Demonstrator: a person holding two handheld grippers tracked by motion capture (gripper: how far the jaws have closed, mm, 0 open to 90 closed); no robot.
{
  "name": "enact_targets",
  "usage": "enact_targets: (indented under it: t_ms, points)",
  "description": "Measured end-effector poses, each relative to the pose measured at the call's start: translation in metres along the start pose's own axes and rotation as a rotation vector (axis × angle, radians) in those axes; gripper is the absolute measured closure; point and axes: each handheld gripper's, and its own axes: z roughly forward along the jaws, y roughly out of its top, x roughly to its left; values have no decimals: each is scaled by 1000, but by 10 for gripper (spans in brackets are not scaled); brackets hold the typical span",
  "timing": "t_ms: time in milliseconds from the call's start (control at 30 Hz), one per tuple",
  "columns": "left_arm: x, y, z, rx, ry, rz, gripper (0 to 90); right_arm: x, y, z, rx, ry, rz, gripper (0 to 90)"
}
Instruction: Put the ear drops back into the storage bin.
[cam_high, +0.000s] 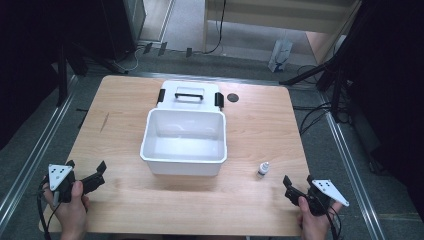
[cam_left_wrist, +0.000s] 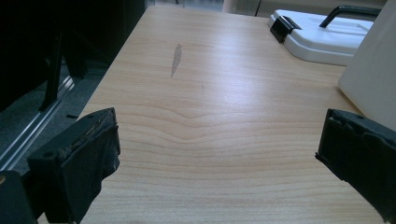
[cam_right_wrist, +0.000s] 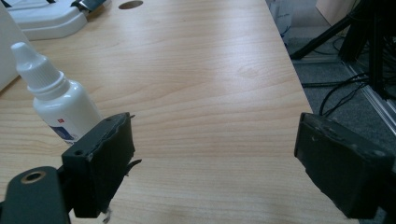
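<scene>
An open white plastic bin (cam_high: 184, 142) stands in the middle of the wooden table (cam_high: 250, 130), and nothing shows inside it. Its white lid (cam_high: 190, 95) with a black handle and black clips lies flat just behind it; the lid (cam_left_wrist: 322, 35) is also at the top right of the left gripper view. A small white dropper bottle (cam_high: 263, 169) stands upright right of the bin's front corner; in the right gripper view the bottle (cam_right_wrist: 58, 100) is just beyond the left jaw. My left gripper (cam_high: 86, 170) is open at the front left corner. My right gripper (cam_high: 298, 181) is open at the front right, holding nothing.
A round dark hole (cam_high: 232, 97) sits in the tabletop right of the lid. A grey scuff mark (cam_left_wrist: 176, 59) lies on the wood left of the bin. Black stands and cables (cam_high: 325, 75) surround the table on the floor, with metal rails along both sides.
</scene>
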Motion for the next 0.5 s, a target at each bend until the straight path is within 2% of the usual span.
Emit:
enact_targets:
  t_ms: [67, 167, 233, 267, 300, 333, 367, 400, 467, 500]
  points:
    - [-3, 0, 0, 0, 0, 29, 0, 0, 3, 0, 23, 15, 1, 126]
    - [-4, 0, 0, -4, -4, 39, 0, 2, 7, 0, 38, 10, -22, 129]
    - [-5, 0, 0, -5, -5, 42, 0, 3, 13, -1, 52, 27, -40, 130]
    - [-5, 0, 0, -3, -9, 44, 0, 7, 20, -2, 74, 29, -73, 131]
    - [-5, 0, 0, -4, -11, 45, 0, 7, 20, -2, 74, 29, -73, 131]
    - [-5, 0, 0, -7, -11, 44, 0, 12, 27, -2, 106, 26, -115, 133]
    - [-5, 0, 0, -6, -11, 42, 0, 12, 27, -2, 106, 26, -115, 133]
    - [-5, 0, 0, -5, -12, 41, 0, 15, 31, -2, 124, 29, -137, 133]
    - [-4, 0, 0, -2, -13, 40, 0, 22, 42, -2, 174, 52, -187, 134]
    - [-4, 0, 0, 1, -15, 35, 0, 28, 50, -1, 217, 81, -236, 137]
